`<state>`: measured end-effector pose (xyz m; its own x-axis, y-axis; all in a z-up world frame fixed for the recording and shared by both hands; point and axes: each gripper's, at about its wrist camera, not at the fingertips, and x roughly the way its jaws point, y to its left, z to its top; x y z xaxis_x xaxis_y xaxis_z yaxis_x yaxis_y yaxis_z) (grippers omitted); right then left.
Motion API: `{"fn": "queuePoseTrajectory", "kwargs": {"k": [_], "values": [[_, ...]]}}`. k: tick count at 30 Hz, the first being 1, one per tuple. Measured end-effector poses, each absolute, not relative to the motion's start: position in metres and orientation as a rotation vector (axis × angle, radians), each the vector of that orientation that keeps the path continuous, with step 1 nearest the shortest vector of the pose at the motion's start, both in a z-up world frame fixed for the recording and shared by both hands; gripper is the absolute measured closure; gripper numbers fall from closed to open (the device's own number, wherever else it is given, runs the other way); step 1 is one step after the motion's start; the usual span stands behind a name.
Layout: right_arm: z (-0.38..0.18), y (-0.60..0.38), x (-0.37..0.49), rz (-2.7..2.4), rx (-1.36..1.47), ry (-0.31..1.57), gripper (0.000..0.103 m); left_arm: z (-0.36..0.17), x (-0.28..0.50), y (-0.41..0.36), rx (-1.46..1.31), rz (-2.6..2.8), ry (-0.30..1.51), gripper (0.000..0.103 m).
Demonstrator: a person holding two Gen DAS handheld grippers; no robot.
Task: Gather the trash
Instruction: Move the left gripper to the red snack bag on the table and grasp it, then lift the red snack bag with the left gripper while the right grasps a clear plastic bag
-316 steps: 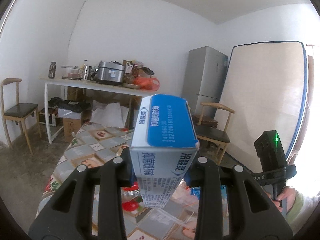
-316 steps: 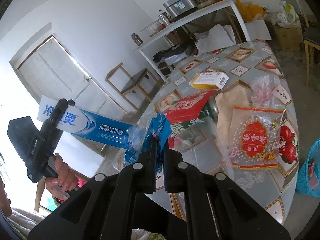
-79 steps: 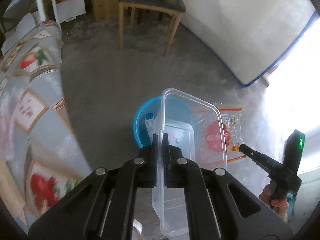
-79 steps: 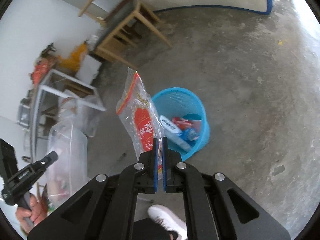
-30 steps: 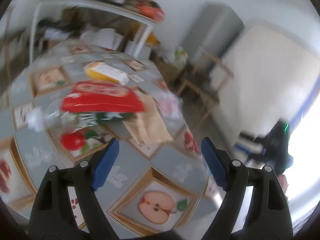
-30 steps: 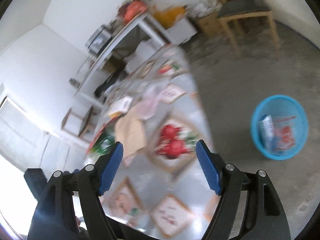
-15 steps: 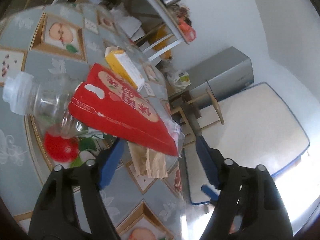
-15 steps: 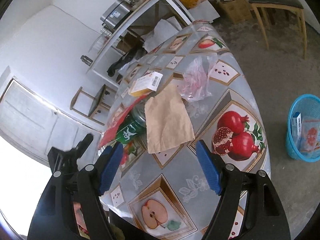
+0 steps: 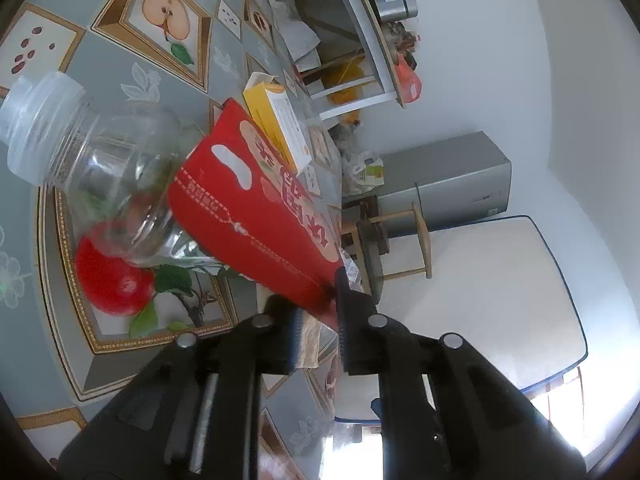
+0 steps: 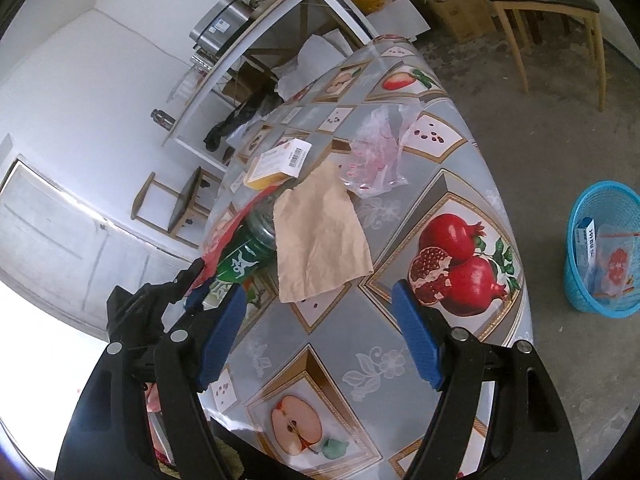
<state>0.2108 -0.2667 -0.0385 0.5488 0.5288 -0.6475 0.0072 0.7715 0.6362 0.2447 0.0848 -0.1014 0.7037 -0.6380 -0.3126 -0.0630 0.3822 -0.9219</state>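
My left tool (image 9: pixel 320 312), at lower centre of its wrist view, has just been closing and now pinches the lower corner of a flat red snack packet with white and yellow print (image 9: pixel 260 216). The packet slants toward the upper left, lying over a clear plastic bottle with a pale ribbed cap (image 9: pixel 80 160) that rests on its side on the worktop covered in a grey fruit-patterned cloth (image 10: pixel 460 168). Just above the packet lies a yellow and white carton (image 9: pixel 280 120).

My right tool (image 10: pixel 324 328), at lower centre of its own view, stands spread wide above the worktop with nothing between its blue pads. Above it lies a creased brown paper bag (image 10: pixel 320 236), overlapping a green-labelled bottle (image 10: pixel 244 260) at its left. A crumpled clear plastic bag with pink print (image 10: pixel 380 152) sits at the paper's upper right. At the right edge of the frame, a blue mesh plastic waste basket (image 10: pixel 580 288) stands on the concrete floor, holding discarded packaging.
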Motion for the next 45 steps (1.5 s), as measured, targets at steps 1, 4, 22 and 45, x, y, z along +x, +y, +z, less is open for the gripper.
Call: {"fn": "queuePoseTrajectory", "kwargs": {"k": [1, 4, 22, 45], "values": [[-0.039, -0.267, 0.212, 0.33, 0.631, 0.954, 0.03, -0.101, 0.245, 0.084, -1.137, -0.413, 0.729, 0.095], [-0.038, -0.269, 0.222, 0.321, 0.605, 0.95, 0.03, -0.099, 0.239, 0.083, -1.129, -0.425, 0.718, 0.099], [-0.092, -0.291, 0.389, 0.106, 0.491, 1.069, 0.027, -0.06, 0.185, 0.076, -0.92, -0.503, 0.61, 0.102], [-0.087, -0.27, 0.379, 0.027, 0.289, 1.067, 0.097, -0.025, 0.157, 0.062, -0.696, -0.506, 0.516, 0.102]]}}
